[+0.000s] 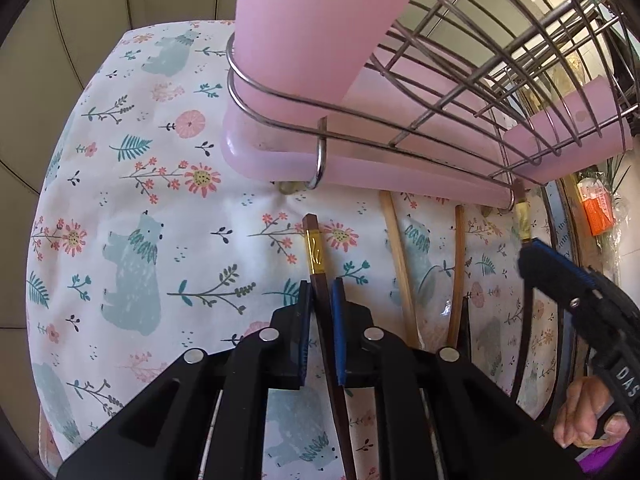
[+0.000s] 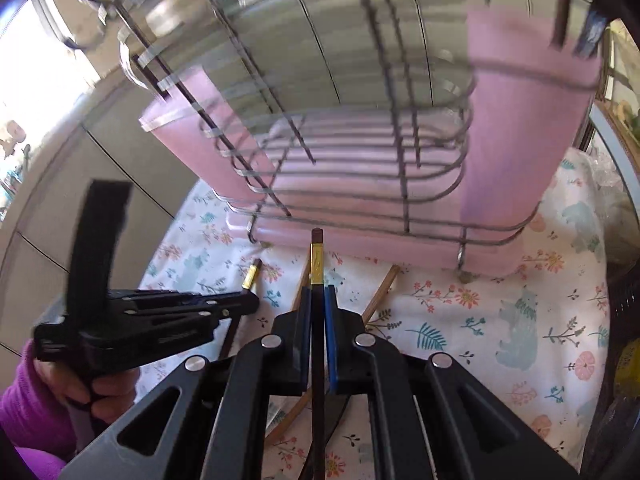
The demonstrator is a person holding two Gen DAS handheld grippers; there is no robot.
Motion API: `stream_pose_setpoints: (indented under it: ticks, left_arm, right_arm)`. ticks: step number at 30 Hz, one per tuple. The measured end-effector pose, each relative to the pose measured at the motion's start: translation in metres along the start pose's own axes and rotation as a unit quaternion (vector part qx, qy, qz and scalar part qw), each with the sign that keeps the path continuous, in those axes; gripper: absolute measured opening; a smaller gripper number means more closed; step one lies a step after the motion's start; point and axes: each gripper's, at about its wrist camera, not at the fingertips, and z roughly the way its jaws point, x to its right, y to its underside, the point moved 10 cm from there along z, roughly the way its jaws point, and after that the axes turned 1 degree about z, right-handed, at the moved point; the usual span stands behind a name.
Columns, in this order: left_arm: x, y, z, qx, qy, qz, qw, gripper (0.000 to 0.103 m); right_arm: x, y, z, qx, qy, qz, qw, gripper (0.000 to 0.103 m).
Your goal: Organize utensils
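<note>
A: What's the biggest thing in front of you?

B: The bench, under a white cloth printed with teal bears and pink flowers. On it stands a wire dish rack with pink plastic tray and side panels, close ahead in both wrist views.

A: And the utensils?

B: Two pale bamboo chopsticks lie on the cloth just before the rack's base. Two others are held up.

A: By which claw?

B: The left claw is clamped on a dark brown chopstick with a gold band near its square end; its blue pads press on the shaft and the banded end points toward the rack tray. The right claw is closed on a matching dark gold-banded chopstick, whose tip sits right at the rack's lower front edge.

A: Can each see the other?

B: Yes. The right claw shows at the left view's right edge, a hand below it. A purple sleeve shows behind the left one.
</note>
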Motion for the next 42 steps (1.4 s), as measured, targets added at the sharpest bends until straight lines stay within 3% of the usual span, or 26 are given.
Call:
stream_pose_setpoints:
  ticks: [6,12,20,27,34,42]
  left_arm:
    - [0.008,-0.001,-0.025,0.029,-0.005,0.021,0.9993,0.009]
    - [0.014,-0.004,-0.067,0.084,0.011,0.028,0.996,0.008]
    - [0.027,-0.013,-0.128,0.171,0.004,0.052,0.9839,0.005]
    - [0.032,-0.021,-0.198,0.26,0.003,0.059,0.9639,0.005]
    - [0.041,-0.038,-0.271,0.355,0.005,0.058,0.9329,0.005]
    - [0.049,-0.067,-0.323,0.411,0.001,0.053,0.9102,0.005]
  right_arm:
    - [0.006,-0.016,-0.049,0.071,-0.015,0.013,0.997,0.006]
    - [0.013,-0.029,-0.097,0.144,-0.013,0.022,0.989,0.006]
    - [0.021,-0.042,-0.156,0.214,0.001,0.029,0.976,0.006]
    - [0.015,-0.056,-0.211,0.279,0.015,0.017,0.96,0.006]
    - [0.012,-0.076,-0.26,0.341,0.025,0.007,0.94,0.006]
    - [0.013,-0.11,-0.296,0.394,0.045,-0.003,0.918,0.006]
